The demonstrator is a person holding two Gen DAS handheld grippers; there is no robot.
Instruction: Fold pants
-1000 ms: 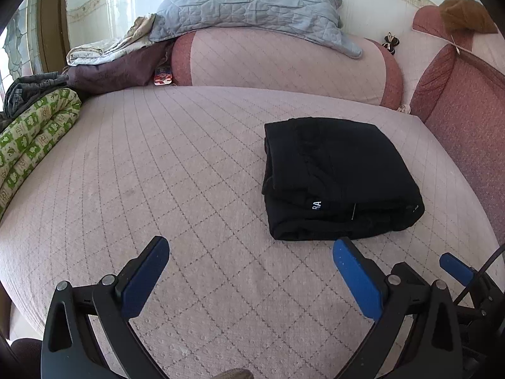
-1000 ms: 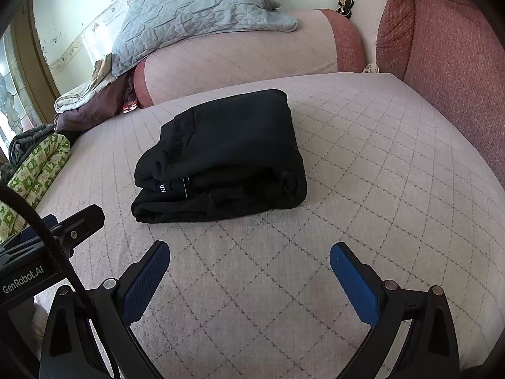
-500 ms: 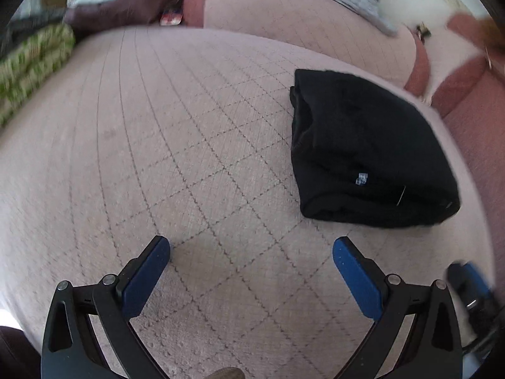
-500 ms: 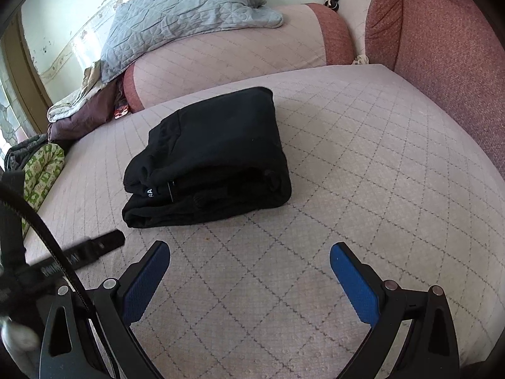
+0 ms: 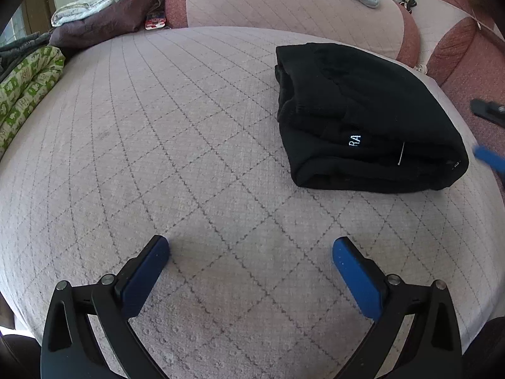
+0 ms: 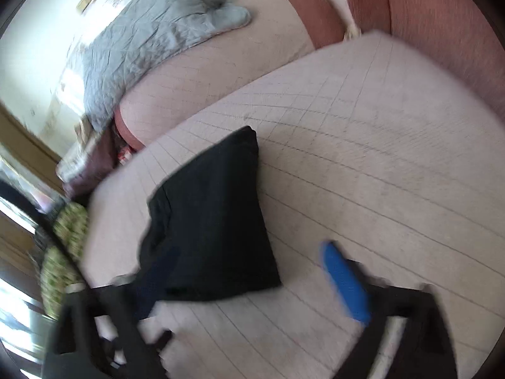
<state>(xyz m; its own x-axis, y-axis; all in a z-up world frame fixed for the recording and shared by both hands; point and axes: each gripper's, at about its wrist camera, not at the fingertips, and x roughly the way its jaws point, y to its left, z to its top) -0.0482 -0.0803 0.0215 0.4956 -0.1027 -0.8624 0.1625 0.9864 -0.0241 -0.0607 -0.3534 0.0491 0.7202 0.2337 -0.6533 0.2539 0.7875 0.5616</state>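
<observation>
A: How do the jaws of the left gripper (image 5: 251, 251) stand?

B: They are spread wide, with nothing between them. The blue pads hang low over the pale pink quilted bed cover (image 5: 176, 132), and their shadow falls just under them. I think it is held low and empty because it has no work at this moment.

A: And the right gripper (image 6: 249, 263)?

B: Its picture is blurred, but the jaws look apart and hold nothing. One blue pad is clear; the other is dark and lies in front of the near edge of the cloth.

A: Where are the pants?

B: The black folded cotton pants (image 5: 363, 117) lie as a compact packet on the bed, ahead and to the right of the left gripper, apart from it. The layers are stacked, and small white letters show on the near fold. To me the folding looks finished.

A: What is behind?

B: A pink and red bolster (image 5: 293, 0) with a grey quilted blanket (image 6: 151, 41) on it, and a green patterned quilt (image 5: 25, 85) at the left side.
</observation>
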